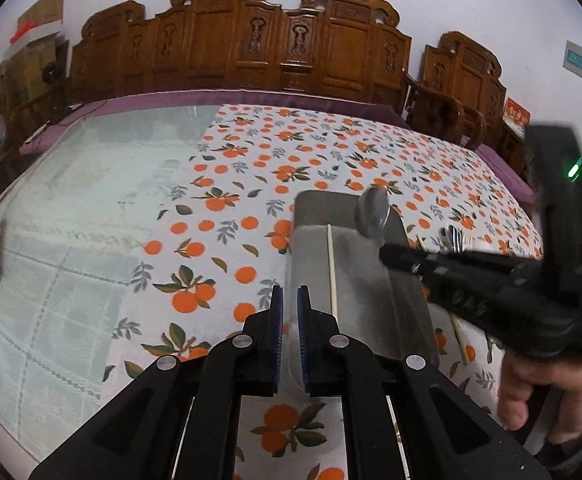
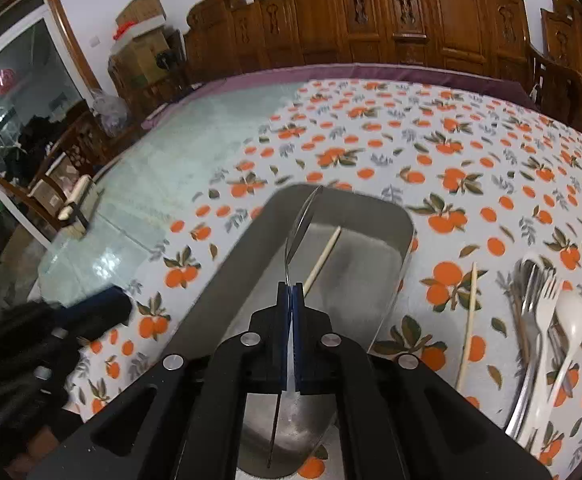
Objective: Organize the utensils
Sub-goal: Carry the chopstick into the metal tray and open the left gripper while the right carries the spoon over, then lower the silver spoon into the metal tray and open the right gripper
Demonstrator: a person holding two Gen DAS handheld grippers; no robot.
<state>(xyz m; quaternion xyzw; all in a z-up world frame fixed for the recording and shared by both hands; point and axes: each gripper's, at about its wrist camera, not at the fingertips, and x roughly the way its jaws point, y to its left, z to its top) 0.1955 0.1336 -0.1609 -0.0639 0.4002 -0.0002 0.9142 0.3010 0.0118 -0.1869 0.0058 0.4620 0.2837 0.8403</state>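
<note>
Right wrist view: right tongs clamped on the thin handle of a metal spoon, bowl pointing forward and seen edge-on, held above the steel tray. One pale wooden chopstick already lies in the tray, slanted along its floor. Nothing else visible inside.

Progress, judged: early. One chopstick placed, spoon about to go in. Still out on the cloth to the right of the tray: a second chopstick lying just beside the tray wall, then a heap of metal forks with a white plastic spoon on top. Exact count of the heap cannot be told; pieces overlap.

Left wrist view: left tongs nearly closed, narrow gap between the blue pads, nothing held. They hang over the near-left edge of the tray.

Materials and shapes:
- Tray: brushed stainless, rectangular, rounded corners, shallow walls, dull matte floor.
- Metal spoon: polished, mirror-like bowl, slender stem.
- Chopsticks: light wood, straight, matte.
- Bench: glass top over pale tile pattern, glossy; partly covered by a tablecloth printed with oranges and leaves, smooth, looks wipeable.
- Pads of the tongs: ribbed blue.
</note>
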